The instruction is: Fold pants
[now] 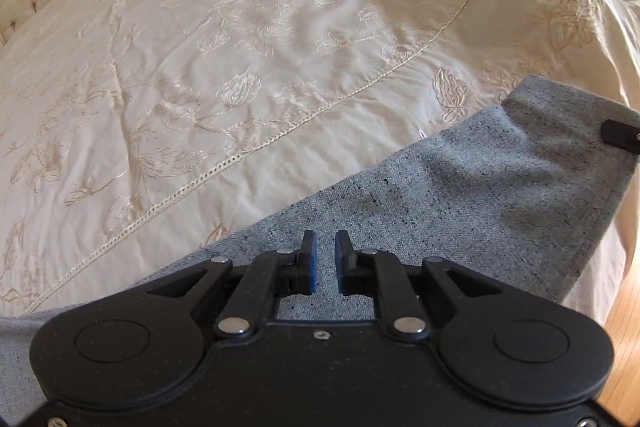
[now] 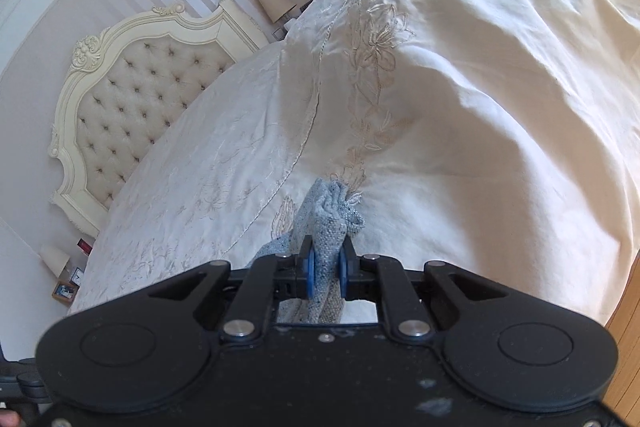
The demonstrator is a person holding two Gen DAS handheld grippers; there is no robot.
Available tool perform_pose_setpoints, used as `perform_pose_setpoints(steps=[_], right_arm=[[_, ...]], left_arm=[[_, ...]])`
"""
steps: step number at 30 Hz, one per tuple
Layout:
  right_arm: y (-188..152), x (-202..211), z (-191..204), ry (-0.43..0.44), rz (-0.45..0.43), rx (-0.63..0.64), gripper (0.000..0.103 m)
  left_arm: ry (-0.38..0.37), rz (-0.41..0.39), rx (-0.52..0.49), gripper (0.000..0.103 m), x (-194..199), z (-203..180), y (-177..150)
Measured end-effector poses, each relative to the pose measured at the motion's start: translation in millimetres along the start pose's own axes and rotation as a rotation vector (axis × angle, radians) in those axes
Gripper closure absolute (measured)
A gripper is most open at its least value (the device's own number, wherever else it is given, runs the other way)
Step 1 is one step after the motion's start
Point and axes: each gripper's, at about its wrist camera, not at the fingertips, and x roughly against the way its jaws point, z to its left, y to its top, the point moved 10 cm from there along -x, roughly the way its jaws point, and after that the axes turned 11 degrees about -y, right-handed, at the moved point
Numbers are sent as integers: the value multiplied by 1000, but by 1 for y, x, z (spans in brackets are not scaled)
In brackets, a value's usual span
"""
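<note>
Grey speckled pants [image 1: 460,203] lie across the near edge of a cream embroidered bedspread [image 1: 240,67]. My left gripper [image 1: 325,247] hovers just over the pants, its blue-padded jaws slightly apart and holding nothing. My right gripper [image 2: 326,259] is shut on a bunched end of the pants [image 2: 332,215], which sticks up between its pads. In the left wrist view the right gripper's tip [image 1: 622,135] shows at the far right end of the pants.
A cream tufted headboard [image 2: 140,107] stands at the bed's far end, with bedside lamps [image 2: 276,3] and small items beside it. Wooden floor [image 1: 624,327] shows past the bed's right edge. The bedspread [image 2: 480,107] bulges high on the right.
</note>
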Motion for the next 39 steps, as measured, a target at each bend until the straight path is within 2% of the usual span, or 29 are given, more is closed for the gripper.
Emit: perform_pose_setpoints(steps=[4, 7, 10, 14, 20, 23, 28, 31, 34, 37, 39], right_arm=[[1, 2, 5, -19, 8, 36, 90], [2, -2, 9, -25, 21, 48, 90], [3, -5, 12, -40, 18, 61, 90], [6, -6, 16, -53, 19, 69, 90], [5, -4, 27, -68, 10, 107, 90], [4, -3, 31, -72, 5, 118, 90], [3, 0, 35, -99, 2, 136, 90], [4, 4, 40, -112, -1, 146, 90], [7, 10, 50, -117, -12, 162, 90], [10, 20, 70, -104, -33, 191, 90], [9, 31, 94, -87, -58, 247, 90]], left_arm=[[67, 35, -48, 83, -35, 0, -5], [98, 7, -108, 83, -30, -7, -1], [54, -13, -89, 82, -11, -2, 5], [31, -29, -27, 82, 17, 24, 4], [15, 30, 75, 83, 32, 62, -27], [-16, 46, 97, 83, 29, 62, -37], [-97, 35, 89, 83, 23, 38, -34], [-108, 77, 77, 83, 5, 29, -36], [-83, 107, 56, 83, -12, 30, -40], [-121, 95, 109, 83, 3, 40, -37], [-112, 64, 142, 83, 20, 56, -35]])
